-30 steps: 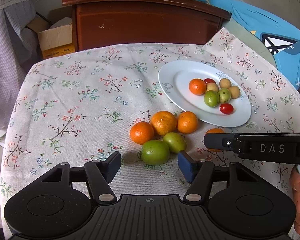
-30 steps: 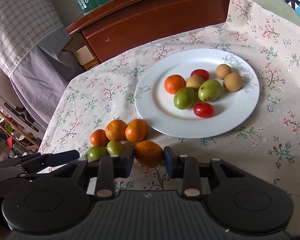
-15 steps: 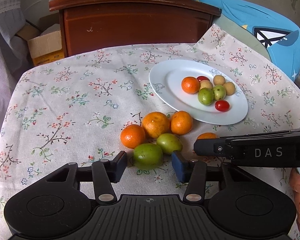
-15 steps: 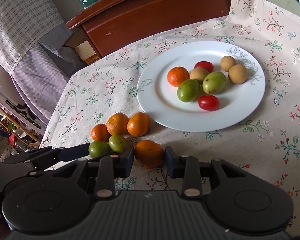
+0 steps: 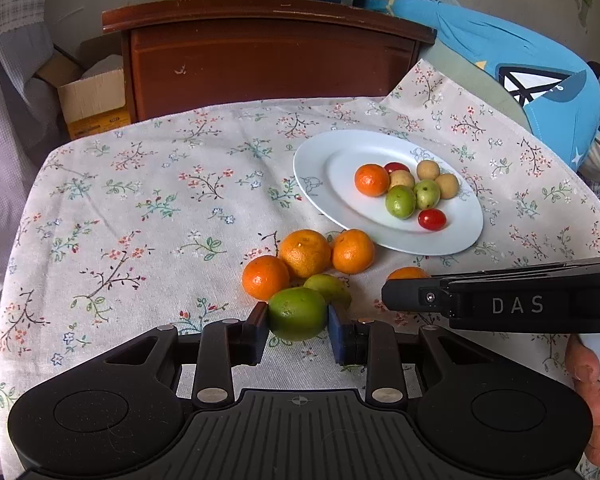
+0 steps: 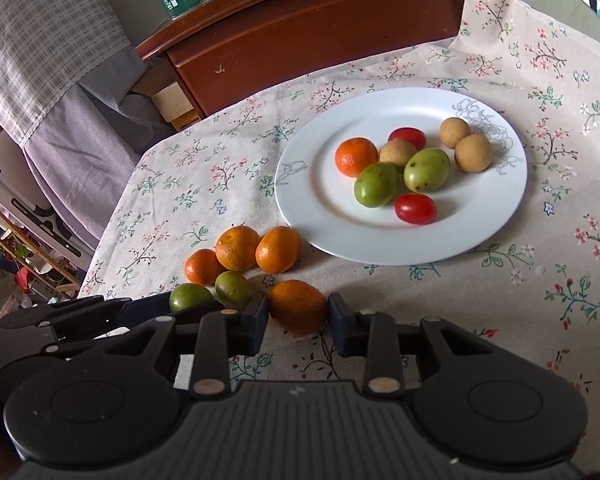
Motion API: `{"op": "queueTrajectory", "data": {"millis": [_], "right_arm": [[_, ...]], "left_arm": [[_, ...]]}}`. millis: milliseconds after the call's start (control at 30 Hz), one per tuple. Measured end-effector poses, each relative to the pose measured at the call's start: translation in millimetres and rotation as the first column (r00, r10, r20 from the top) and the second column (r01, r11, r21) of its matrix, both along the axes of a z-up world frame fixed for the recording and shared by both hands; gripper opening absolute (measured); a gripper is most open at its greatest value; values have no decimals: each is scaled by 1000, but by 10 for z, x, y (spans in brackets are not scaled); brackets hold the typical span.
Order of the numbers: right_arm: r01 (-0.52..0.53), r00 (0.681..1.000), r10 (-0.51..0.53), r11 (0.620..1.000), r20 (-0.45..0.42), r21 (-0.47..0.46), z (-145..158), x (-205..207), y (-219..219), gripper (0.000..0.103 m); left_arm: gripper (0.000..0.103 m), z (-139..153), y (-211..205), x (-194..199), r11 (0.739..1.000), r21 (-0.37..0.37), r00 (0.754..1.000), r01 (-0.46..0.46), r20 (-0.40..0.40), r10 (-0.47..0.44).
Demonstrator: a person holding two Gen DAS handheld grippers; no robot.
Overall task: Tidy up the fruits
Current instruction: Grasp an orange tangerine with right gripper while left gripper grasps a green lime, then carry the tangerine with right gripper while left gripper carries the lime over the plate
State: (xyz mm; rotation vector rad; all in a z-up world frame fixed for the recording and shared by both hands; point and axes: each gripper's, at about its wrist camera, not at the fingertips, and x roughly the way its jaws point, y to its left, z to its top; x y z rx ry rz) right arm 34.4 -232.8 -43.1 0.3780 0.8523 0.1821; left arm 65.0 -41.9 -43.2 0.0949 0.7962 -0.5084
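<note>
My left gripper [image 5: 298, 326] has its jaws closing, and both pads press on a round green fruit [image 5: 296, 312] on the flowered cloth. Just behind it lie a second green fruit [image 5: 332, 286] and three oranges [image 5: 305, 252]. My right gripper [image 6: 298, 316] is shut on another orange [image 6: 298, 308], which rests on the cloth near the plate. One of that gripper's fingers [image 5: 404, 296] crosses the right of the left wrist view and half hides that orange. The white plate [image 6: 300, 200] holds an orange, two green fruits, two cherry tomatoes and three tan round fruits.
A dark wooden cabinet [image 5: 268, 68] stands behind the table, with an open cardboard box [image 5: 92, 96] to its left. A blue cushion [image 5: 540, 80] lies at the back right. A person's hand [image 5: 596, 380] shows at the right edge. The cloth drops off at the left.
The left jaws have drawn in from wide apart until they press the green fruit. The right gripper and its orange have stayed put.
</note>
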Motion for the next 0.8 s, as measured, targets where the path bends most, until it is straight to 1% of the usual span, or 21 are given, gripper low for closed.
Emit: {"op": "queueTrajectory", "data": {"millis": [167, 433, 600, 700, 800], "right_arm": [[-17, 1000, 17, 1000, 22, -14, 60, -66, 22, 32], [-34, 998, 35, 999, 55, -29, 179, -210, 53, 32], [-30, 995, 32, 999, 90, -20, 304, -283, 19, 32], [-21, 993, 22, 1000, 117, -13, 402, -283, -35, 32], [-3, 988, 5, 1000, 152, -10, 517, -264, -115, 32]], "left_arm": [[29, 65, 46, -33, 1000, -8, 1000, -16, 6, 16], [29, 194, 116, -55, 997, -56, 998, -56, 15, 57], [29, 307, 135, -62, 994, -78, 996, -72, 44, 76], [29, 391, 151, -39, 991, -116, 997, -67, 42, 72], [29, 485, 105, -28, 992, -113, 996, -50, 69, 58]]}}
